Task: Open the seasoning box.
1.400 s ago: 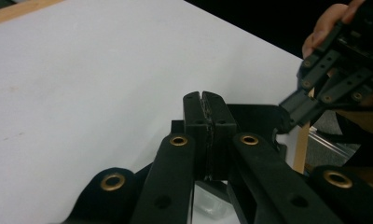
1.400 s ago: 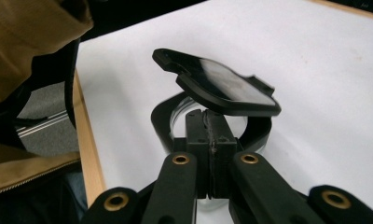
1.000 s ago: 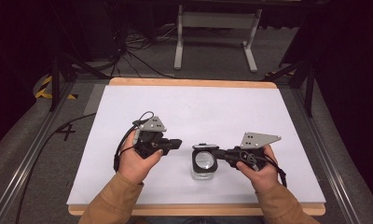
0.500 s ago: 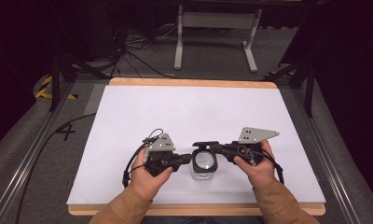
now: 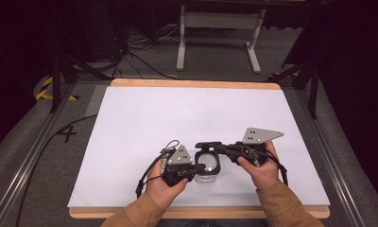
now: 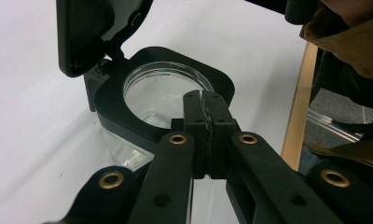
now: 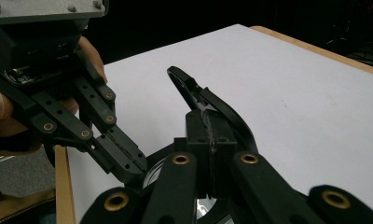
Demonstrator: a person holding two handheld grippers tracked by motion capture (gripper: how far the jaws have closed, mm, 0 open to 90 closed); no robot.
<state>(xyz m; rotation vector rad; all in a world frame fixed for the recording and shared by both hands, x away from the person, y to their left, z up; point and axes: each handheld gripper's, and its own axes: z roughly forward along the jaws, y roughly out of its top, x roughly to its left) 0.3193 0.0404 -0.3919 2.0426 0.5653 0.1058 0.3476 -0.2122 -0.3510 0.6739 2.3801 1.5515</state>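
Writing: no brand or label is showing itself readable on the container or grippers; a dark mark on the grey floor (image 5: pixel 66 134) left of the table is looking like a "4"
Container: a clear glass square jar with a black plastic rim (image 5: pixel 207 164) is sitting on the white table top (image 5: pixel 192 118) near the front edge, between the two hands; its black hinged lid (image 6: pixel 98 32) is standing raised; inside, it is looking empty
Left gripper (image 5: pixel 200 167): jaws are pressing together on the jar's near rim, pinching it, in the left gripper view
Right gripper (image 5: pixel 210 145): jaws are closing tight on the raised lid's edge, gripping it
Hard to make out: the jar's base is sitting behind the jaws; tan sleeves (image 5: pixel 281 203) are running off the frame's bottom
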